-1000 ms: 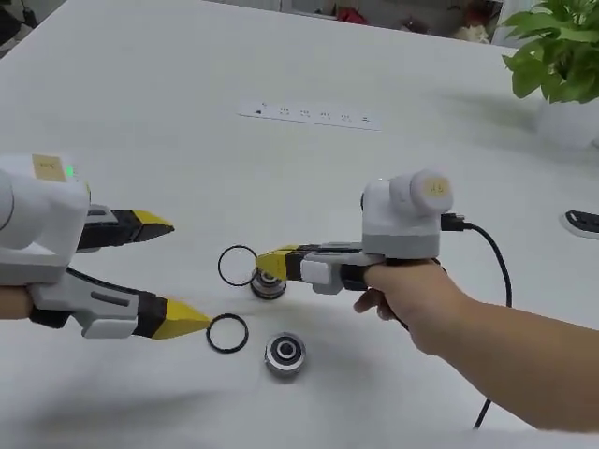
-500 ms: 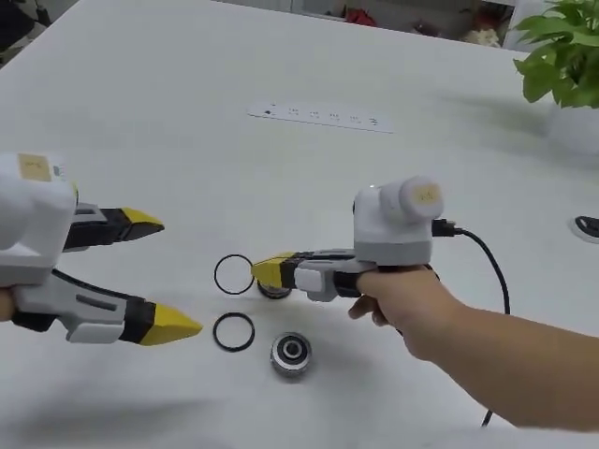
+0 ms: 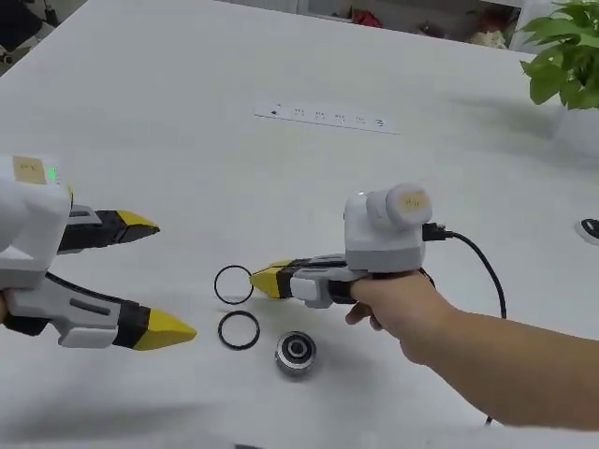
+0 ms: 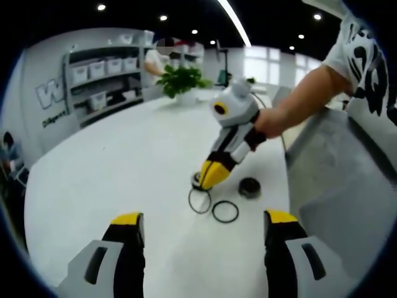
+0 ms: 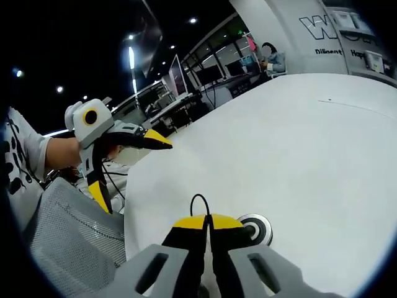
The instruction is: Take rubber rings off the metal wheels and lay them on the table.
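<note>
In the head view my right gripper is shut on the edge of a black rubber ring, which loops out to the left of its yellow tips. The right gripper view shows the same ring rising from the shut tips, with a metal wheel just right of them. A second ring lies flat on the white table, beside a second metal wheel. My left gripper stands open at the left, apart from all of them.
A white power strip lies farther back on the table. A potted plant stands at the back right. A black cable trails from the right gripper. A mesh chair stands by the table's near edge.
My right gripper has drawn the held ring nearer to the loose ring, and it now covers the wheel under its jaws. The left gripper stays open, about where it was.
</note>
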Action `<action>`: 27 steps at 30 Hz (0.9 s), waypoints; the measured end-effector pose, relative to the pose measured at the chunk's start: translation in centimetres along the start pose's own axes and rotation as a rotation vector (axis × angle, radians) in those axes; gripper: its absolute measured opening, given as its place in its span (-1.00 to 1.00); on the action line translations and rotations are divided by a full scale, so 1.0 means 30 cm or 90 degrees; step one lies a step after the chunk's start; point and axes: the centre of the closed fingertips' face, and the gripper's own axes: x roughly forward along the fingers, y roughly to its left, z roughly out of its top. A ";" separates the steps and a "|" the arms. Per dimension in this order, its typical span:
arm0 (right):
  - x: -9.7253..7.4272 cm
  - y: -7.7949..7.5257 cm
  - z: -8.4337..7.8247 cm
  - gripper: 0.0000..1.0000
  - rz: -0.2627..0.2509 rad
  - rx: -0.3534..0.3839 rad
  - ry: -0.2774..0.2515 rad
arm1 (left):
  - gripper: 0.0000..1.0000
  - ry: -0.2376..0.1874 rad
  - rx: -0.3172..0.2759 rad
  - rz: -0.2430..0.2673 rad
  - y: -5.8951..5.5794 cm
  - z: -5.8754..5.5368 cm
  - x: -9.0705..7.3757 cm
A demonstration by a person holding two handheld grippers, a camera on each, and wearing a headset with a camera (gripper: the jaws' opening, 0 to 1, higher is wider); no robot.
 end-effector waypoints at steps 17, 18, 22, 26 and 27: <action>0.015 0.000 -0.015 -0.96 -0.009 -0.054 0.024 | 0.59 0.009 0.003 0.004 0.003 -0.006 -0.006; 0.013 0.001 -0.016 -0.95 -0.010 -0.058 0.026 | 0.59 0.010 0.003 0.003 0.004 -0.006 -0.006; 0.003 0.004 -0.011 -0.88 -0.009 -0.067 0.024 | 0.59 0.012 0.004 0.002 0.004 -0.005 -0.003; -0.009 0.006 -0.004 -0.84 -0.009 -0.070 0.020 | 0.59 0.011 0.003 0.002 0.006 0.000 0.000; -0.014 0.004 0.000 -0.83 -0.010 -0.072 0.018 | 0.59 0.011 0.003 0.001 0.006 0.002 0.002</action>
